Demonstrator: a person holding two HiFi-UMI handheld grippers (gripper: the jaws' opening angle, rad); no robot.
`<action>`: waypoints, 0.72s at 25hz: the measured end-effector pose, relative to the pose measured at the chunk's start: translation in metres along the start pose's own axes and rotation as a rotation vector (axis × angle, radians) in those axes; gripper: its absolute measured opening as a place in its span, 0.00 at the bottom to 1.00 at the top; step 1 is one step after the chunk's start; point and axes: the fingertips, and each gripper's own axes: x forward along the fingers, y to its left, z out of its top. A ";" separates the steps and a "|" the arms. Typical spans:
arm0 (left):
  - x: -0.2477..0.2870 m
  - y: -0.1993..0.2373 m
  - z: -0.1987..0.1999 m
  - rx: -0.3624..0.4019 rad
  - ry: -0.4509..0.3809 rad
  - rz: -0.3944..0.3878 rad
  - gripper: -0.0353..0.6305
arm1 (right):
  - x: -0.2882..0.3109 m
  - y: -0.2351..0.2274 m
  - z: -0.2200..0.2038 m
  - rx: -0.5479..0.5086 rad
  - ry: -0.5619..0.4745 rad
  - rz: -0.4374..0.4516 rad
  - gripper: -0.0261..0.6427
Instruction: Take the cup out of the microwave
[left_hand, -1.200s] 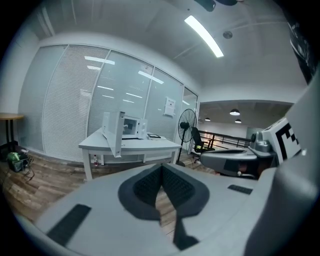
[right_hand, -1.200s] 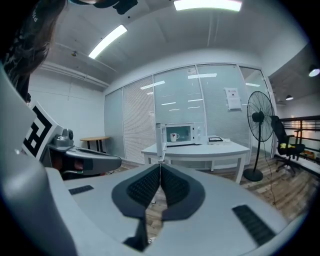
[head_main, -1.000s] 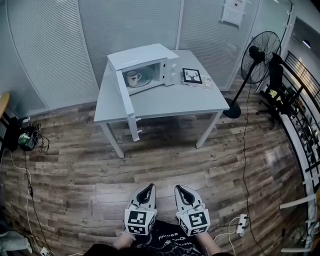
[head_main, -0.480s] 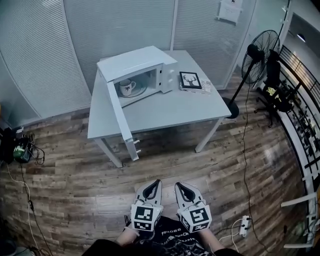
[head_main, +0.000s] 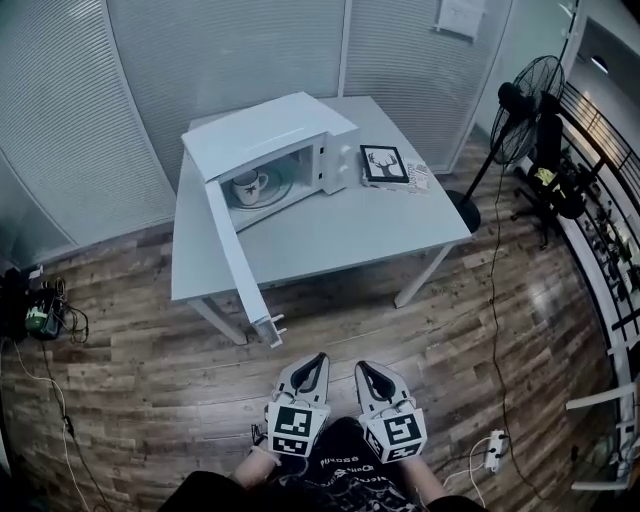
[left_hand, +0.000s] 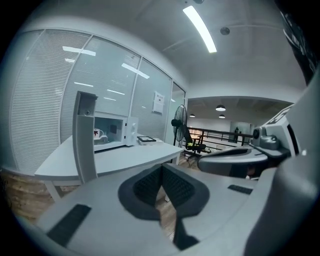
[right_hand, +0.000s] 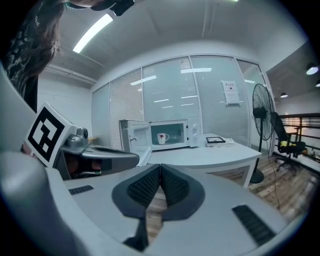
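Note:
A white microwave (head_main: 285, 150) stands on the grey table (head_main: 330, 225), its door (head_main: 238, 265) swung wide open toward me. Inside sits a white cup (head_main: 247, 185) with a red mark, also in the right gripper view as the cup (right_hand: 162, 138) and in the left gripper view as the cup (left_hand: 97, 133). My left gripper (head_main: 312, 366) and right gripper (head_main: 368, 372) hang side by side over the wood floor, well short of the table. Both are shut with nothing between their pads.
A framed picture (head_main: 382, 163) lies on the table right of the microwave. A standing fan (head_main: 520, 100) and a chair (head_main: 556, 180) are at the right. Cables and a device (head_main: 38, 318) lie on the floor at the left, a power strip (head_main: 489, 450) at the lower right.
The table and microwave have come nearer and lower in the head view as I moved toward them. Both grippers stay shut, side by side.

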 end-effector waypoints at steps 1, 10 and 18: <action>0.003 0.001 0.002 0.002 0.000 -0.004 0.06 | 0.003 -0.003 0.000 0.006 0.002 -0.005 0.05; 0.044 0.012 0.013 0.001 -0.007 0.037 0.06 | 0.052 -0.039 0.005 0.011 0.020 0.042 0.05; 0.093 0.033 0.032 -0.046 -0.014 0.139 0.06 | 0.118 -0.069 0.037 -0.062 0.029 0.183 0.05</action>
